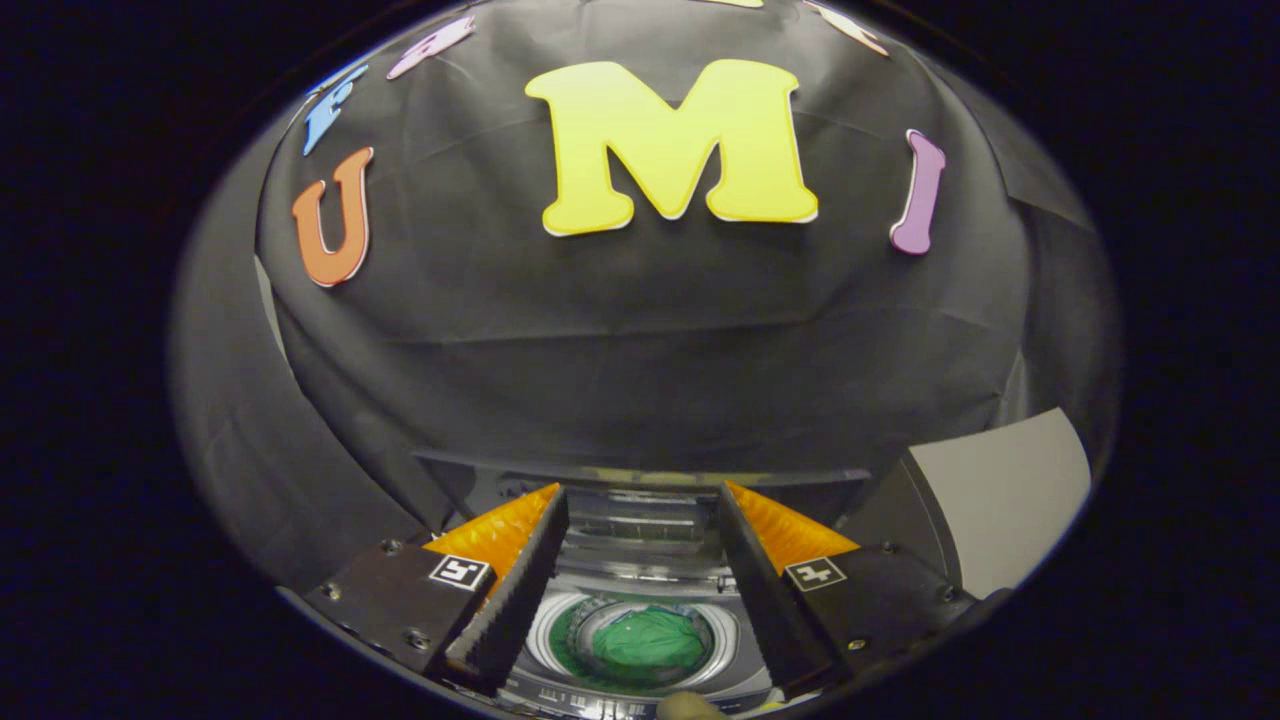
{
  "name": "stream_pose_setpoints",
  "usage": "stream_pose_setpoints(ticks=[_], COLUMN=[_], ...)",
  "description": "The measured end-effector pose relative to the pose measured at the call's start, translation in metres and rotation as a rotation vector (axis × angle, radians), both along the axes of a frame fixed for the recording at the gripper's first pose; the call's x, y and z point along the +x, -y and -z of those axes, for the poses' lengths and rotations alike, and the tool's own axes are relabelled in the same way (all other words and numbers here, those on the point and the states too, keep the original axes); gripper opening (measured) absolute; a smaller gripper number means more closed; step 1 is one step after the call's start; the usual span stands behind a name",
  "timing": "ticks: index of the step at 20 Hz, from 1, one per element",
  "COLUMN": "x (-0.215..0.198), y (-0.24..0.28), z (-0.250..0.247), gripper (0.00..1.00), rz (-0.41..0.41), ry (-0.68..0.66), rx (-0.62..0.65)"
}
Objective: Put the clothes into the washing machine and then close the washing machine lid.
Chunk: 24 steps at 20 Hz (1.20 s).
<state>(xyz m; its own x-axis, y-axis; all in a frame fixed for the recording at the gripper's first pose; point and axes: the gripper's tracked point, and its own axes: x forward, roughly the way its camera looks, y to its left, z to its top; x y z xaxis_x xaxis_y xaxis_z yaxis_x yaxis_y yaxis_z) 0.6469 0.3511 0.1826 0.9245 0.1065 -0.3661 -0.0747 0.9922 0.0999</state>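
A top-loading washing machine (640,560) stands below me, seen between my fingers. Its round drum opening holds a green garment (648,642), bunched in the middle of the tub. The lid (640,478) stands raised at the back of the machine, its upper edge running just beyond my fingertips. My gripper (640,495) hovers above the machine, open, with a wide gap and nothing between its fingers.
The black cloth wall (640,340) rises close behind the machine. A light grey panel (1000,490) stands to the right of the machine, beyond my right finger. A small rounded thing (690,706) shows at the machine's near edge.
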Motion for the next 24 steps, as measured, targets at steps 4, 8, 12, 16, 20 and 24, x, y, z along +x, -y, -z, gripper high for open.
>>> stream_pose_setpoints(ticks=[4,8,12,16,20,24], x=[0.024,0.046,0.065,0.074,0.073,0.065], y=[-0.012,-0.019,-0.024,-0.022,-0.022,-0.023], z=[-0.009,-0.003,0.013,0.026,0.027,0.027], gripper=[0.93,0.93,0.93,0.93,0.94,0.94], rz=[0.011,0.041,0.058,0.094,0.097,0.095], ry=[-0.002,-0.049,-0.108,-0.156,-0.157,-0.130], rx=[-0.032,-0.060,-0.056,-0.041,-0.038,-0.036])
